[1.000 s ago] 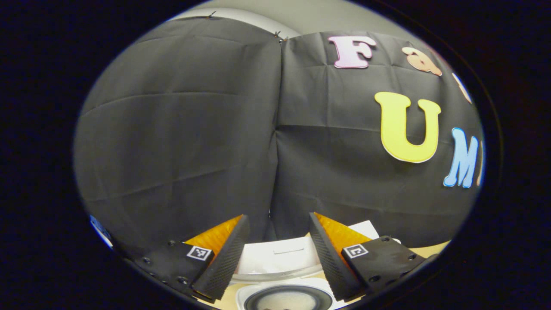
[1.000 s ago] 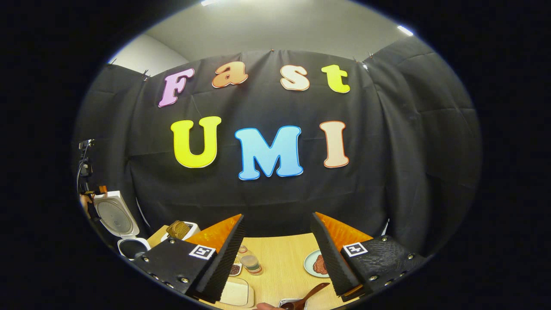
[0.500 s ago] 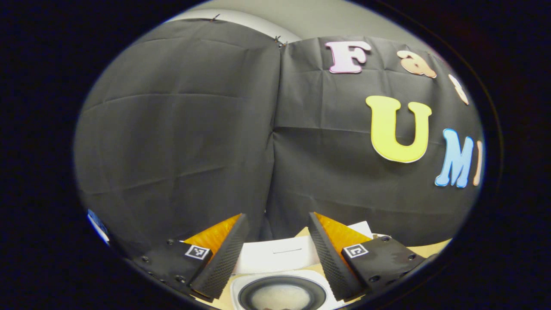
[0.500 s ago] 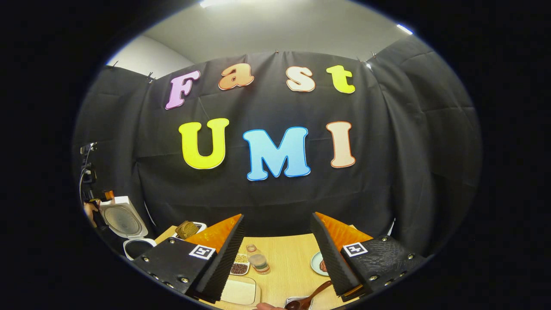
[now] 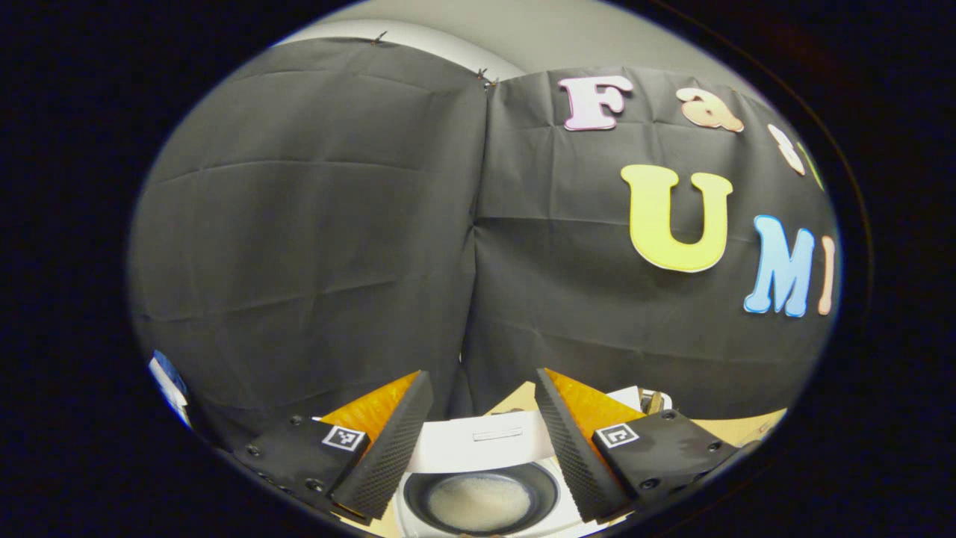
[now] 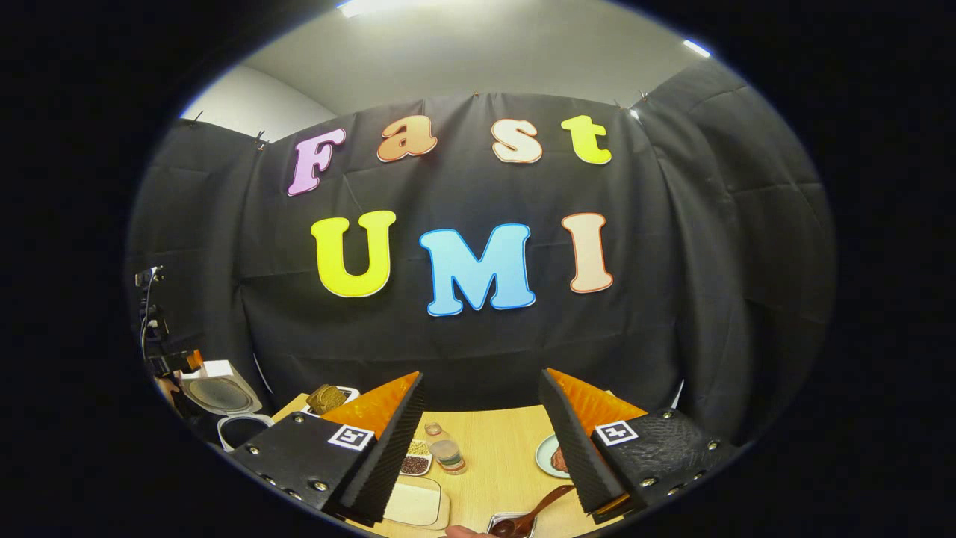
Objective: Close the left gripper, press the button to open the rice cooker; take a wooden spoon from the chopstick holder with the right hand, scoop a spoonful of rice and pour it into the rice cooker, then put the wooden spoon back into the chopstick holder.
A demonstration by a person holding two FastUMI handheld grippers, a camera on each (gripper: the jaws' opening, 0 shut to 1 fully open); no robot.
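Worktop (image 6: 493, 441) with the rice cooker (image 5: 478, 463) at its left edge — lid up, rice already in the pot. Left gripper (image 5: 478, 441) hovers above it, jaws spread; right gripper (image 6: 482, 441) likewise spread, empty. The wooden spoon (image 6: 534, 512) stands in the chopstick holder (image 6: 511, 523) at the near edge — the task looks essentially finished.

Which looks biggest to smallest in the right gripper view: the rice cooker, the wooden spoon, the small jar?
1. rice cooker, lid raised, at the far left, though farthest off.
2 and 3. wooden spoon and small jar: too alike to rank; the spoon is nearer the camera and cut off at the view's bottom edge.
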